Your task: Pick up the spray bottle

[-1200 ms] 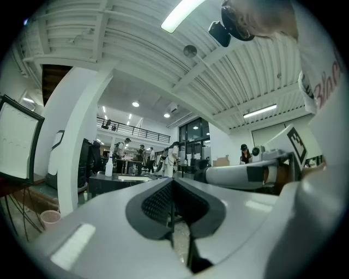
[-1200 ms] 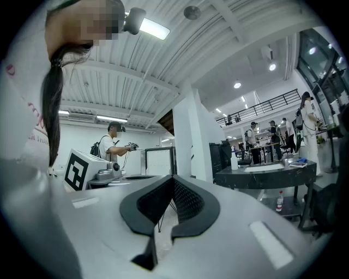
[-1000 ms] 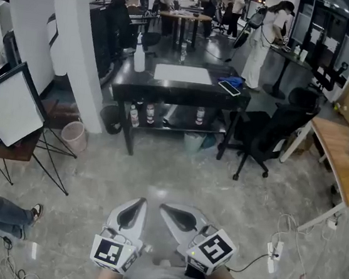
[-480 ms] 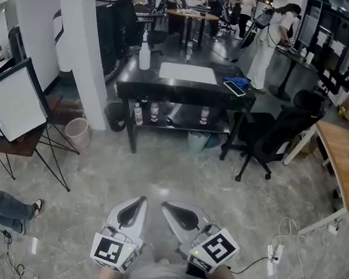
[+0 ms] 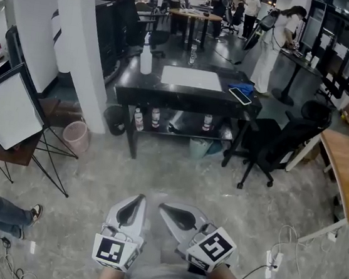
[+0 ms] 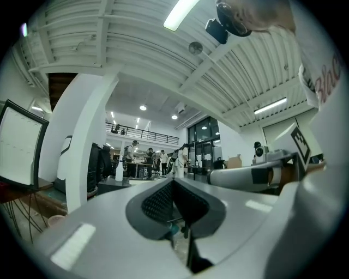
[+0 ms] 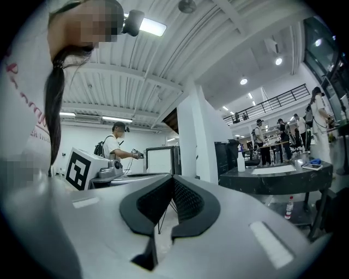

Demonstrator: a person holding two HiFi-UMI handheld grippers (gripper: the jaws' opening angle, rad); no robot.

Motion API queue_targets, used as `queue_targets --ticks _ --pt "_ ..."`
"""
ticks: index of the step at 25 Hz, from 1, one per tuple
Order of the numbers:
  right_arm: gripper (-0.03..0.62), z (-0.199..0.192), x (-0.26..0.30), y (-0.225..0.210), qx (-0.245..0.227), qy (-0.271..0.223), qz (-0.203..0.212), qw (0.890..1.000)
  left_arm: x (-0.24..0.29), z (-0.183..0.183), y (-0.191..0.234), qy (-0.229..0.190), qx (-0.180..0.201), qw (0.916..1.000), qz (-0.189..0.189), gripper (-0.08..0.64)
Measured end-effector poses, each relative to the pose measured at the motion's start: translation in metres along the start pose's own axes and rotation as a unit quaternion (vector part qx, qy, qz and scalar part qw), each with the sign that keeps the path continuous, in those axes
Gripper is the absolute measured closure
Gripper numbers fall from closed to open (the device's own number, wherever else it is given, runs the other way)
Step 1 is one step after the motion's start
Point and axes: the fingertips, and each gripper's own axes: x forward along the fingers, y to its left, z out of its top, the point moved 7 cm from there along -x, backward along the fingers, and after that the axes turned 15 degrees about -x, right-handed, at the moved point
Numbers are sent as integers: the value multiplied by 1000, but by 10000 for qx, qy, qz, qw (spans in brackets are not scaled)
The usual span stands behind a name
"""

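Observation:
The white spray bottle (image 5: 146, 59) stands upright on the far left corner of a black table (image 5: 167, 92), well ahead of me across the floor. It shows small in the left gripper view (image 6: 119, 171) and in the right gripper view (image 7: 240, 162). My left gripper (image 5: 140, 199) and right gripper (image 5: 162, 207) are side by side low in the head view, close to my body and pointing level toward the table. Both are shut with nothing between the jaws, which also shows for the left gripper (image 6: 173, 180) and right gripper (image 7: 174, 177) in their own views.
A white mat (image 5: 191, 78), a phone (image 5: 240, 95) and a blue cloth (image 5: 240, 86) lie on the table; small bottles (image 5: 155, 117) sit on its lower shelf. A white pillar (image 5: 79, 42), pink bin (image 5: 75, 137), whiteboard stand (image 5: 7, 112), black chair (image 5: 275, 145), wooden desk (image 5: 347, 173) and floor cables (image 5: 278, 249) surround the path.
The table and bottle have drifted lower and look a little nearer in the head view. Both grippers stay shut, in the same place against my body.

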Motion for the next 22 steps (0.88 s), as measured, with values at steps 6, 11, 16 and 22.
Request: queue_targets --ticks 6,11,16,22 --pt "591 -1 40 -49 -123 -69 -23 9999 58 12 34 -85 -1 9999 -114 560" --pt "591 -6 76 -91 -167 -48 -82 9998 106 23 63 -91 25 9997 -217 560" --pt "592 -4 120 -131 -191 -91 -129 9997 152 37 100 -46 17 9995 -306 560" --pt "591 -5 167 -167 -245 -127 -177 9995 197 53 137 -35 63 9990 -435 560"
